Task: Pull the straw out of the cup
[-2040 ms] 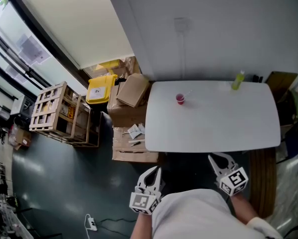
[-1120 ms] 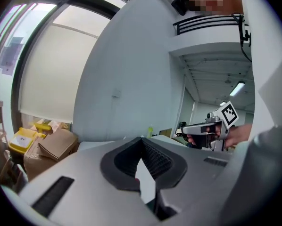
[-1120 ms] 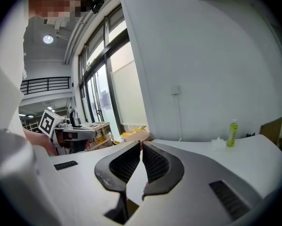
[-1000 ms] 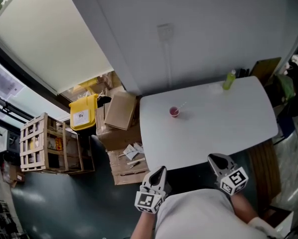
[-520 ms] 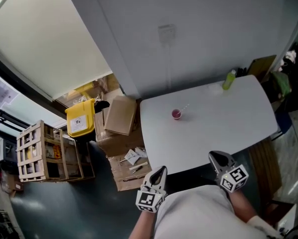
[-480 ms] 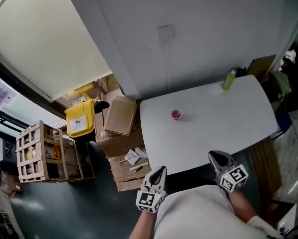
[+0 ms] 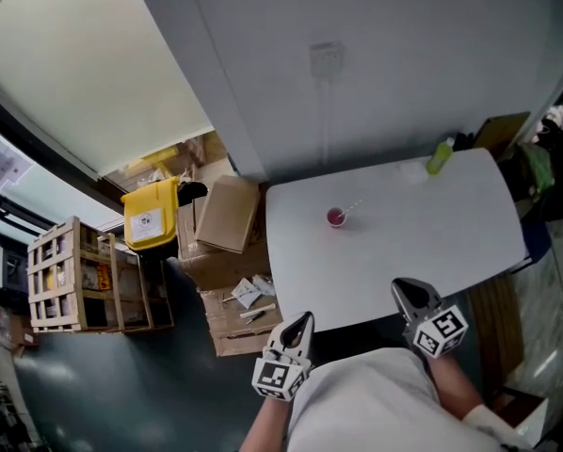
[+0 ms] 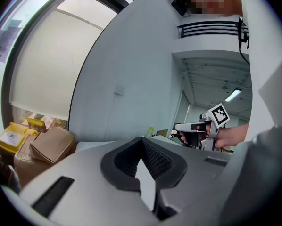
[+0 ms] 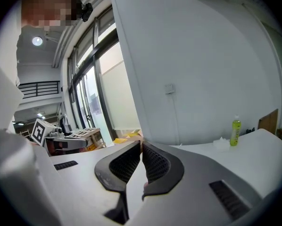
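Approaching looks like the step in hand: your left gripper (image 7: 298, 326), low in the frame, has its jaws together and empty. The pink cup (image 7: 336, 217) stands mid-frame on the white table (image 7: 432, 252), its straw (image 7: 353, 205) leaning right, well apart from both grippers. Your right gripper (image 7: 406, 292) is likewise closed and empty. Next, reach in and open one gripper's jaws around the straw.

- A white table (image 7: 423, 243) stood against the grey wall.
- A green bottle (image 7: 441, 155) stood upright at the table's far right corner.
- A wall plate (image 7: 326, 59) sat on the wall above the table.
- A yellow bin (image 7: 151, 217), a cardboard box (image 7: 229, 214) and a wooden crate (image 7: 70, 276) were on the dark floor left of the table.
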The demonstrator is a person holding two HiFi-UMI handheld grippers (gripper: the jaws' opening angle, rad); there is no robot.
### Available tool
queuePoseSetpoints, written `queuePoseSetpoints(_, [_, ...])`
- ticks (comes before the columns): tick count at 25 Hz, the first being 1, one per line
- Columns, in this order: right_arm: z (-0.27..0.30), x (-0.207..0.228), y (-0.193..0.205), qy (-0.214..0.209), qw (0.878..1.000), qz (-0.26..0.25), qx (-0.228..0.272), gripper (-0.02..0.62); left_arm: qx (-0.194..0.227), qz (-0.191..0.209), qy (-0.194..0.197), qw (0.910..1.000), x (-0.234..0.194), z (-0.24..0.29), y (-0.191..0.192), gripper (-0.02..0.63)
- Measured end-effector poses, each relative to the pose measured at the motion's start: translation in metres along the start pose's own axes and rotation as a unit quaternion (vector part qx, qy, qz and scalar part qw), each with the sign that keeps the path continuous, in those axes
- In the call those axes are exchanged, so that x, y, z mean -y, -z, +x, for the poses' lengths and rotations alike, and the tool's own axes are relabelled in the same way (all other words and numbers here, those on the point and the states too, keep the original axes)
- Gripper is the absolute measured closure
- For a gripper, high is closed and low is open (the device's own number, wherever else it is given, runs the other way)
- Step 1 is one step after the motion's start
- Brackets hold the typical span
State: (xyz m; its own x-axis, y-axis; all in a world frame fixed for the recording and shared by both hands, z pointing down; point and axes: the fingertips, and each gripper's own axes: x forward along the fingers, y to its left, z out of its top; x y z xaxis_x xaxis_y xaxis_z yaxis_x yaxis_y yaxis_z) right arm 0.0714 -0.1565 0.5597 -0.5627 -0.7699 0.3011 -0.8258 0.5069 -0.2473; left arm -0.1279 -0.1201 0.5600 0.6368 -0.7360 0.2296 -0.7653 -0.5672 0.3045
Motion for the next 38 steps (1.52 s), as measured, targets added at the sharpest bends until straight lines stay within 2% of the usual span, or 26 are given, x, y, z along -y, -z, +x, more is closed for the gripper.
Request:
queuePoseSetpoints(7, [0.034, 0.031, -0.002, -0.035, 0.999, 0.011, -0.01, 0.554, 0.008, -0.011, -0.046, 0.9989, -0.005, 0.022, 0.0, 0.604])
queuePoseSetpoints(11, [0.059, 0.052, 0.002, -0.047, 0.998, 0.023, -0.032, 0.552, 0.013, -0.036, -0.076, 0.9964, -0.014, 0.035, -0.008, 0.604])
queuePoseSetpoints(16, [0.092, 0.086, 0.012, -0.053, 0.996, 0.04, -0.053, 0.552, 0.006, -0.04, -0.103, 0.9939, -0.021, 0.053, -0.011, 0.604])
queuePoseSetpoints(29, [0.167, 0.147, 0.053, -0.053, 0.99, 0.078, -0.104, 0.551, -0.034, -0.049, -0.136, 0.9889, -0.024, 0.089, 0.003, 0.604])
queuePoseSetpoints(31, [0.178, 0.152, 0.061, -0.055, 0.988, 0.091, -0.111, 0.541, -0.041, -0.05, -0.14, 0.988, -0.024, 0.092, 0.005, 0.604])
queuePoseSetpoints(33, [0.188, 0.156, 0.071, -0.058, 0.986, 0.105, -0.119, 0.5, -0.046, -0.053, -0.144, 0.987, -0.024, 0.095, 0.008, 0.604])
queuePoseSetpoints(38, [0.212, 0.167, 0.089, -0.059, 0.982, 0.12, -0.13, 0.495, -0.058, -0.059, -0.155, 0.9845, -0.025, 0.098, 0.016, 0.604])
